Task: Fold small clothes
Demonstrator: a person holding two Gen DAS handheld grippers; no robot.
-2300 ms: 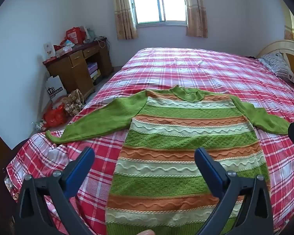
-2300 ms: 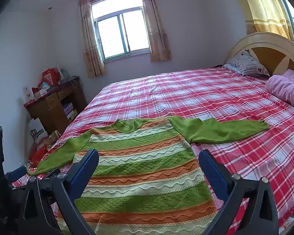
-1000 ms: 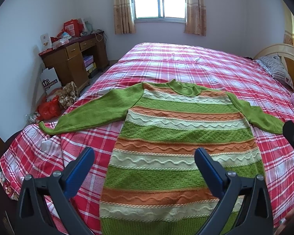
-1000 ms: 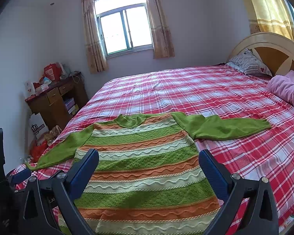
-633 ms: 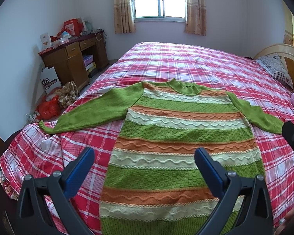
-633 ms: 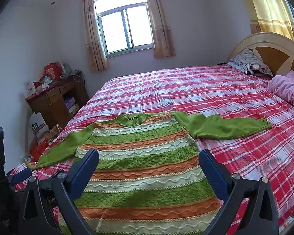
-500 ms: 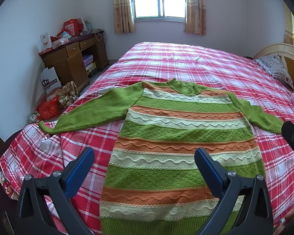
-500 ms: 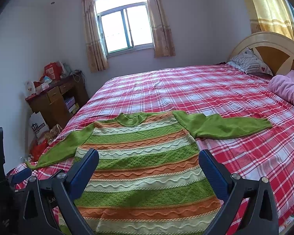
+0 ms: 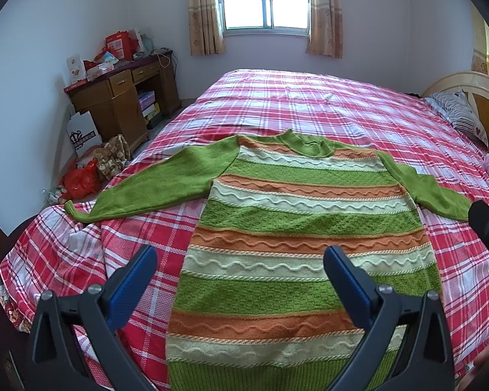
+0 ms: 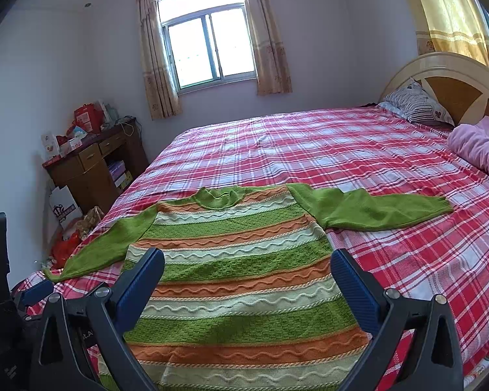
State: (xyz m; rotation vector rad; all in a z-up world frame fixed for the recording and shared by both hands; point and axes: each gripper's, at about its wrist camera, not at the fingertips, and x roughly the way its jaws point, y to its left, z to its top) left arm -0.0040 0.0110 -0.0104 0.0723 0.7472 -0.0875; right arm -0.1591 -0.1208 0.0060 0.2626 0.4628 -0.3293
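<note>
A green, orange and cream striped sweater (image 9: 296, 228) lies flat on the red plaid bed (image 9: 309, 104), neck toward the window, both green sleeves spread out sideways. It also shows in the right wrist view (image 10: 238, 260). My left gripper (image 9: 239, 268) is open and empty, held above the sweater's lower left part. My right gripper (image 10: 247, 270) is open and empty, held above the sweater's lower middle. The left sleeve cuff (image 9: 71, 210) lies near the bed's left edge; the right sleeve cuff (image 10: 440, 203) lies out on the bed.
A wooden desk (image 9: 120, 94) with boxes stands at the left wall, with bags (image 9: 81, 179) on the floor beside the bed. A headboard (image 10: 446, 78), striped pillow (image 10: 414, 104) and pink blanket (image 10: 479, 150) are at the right. A window (image 9: 265, 0) is at the far wall.
Both grippers have risen and pulled back a little since the earliest frames, so more of the sweater shows. Over the last second almost nothing has moved. Both stay open.
</note>
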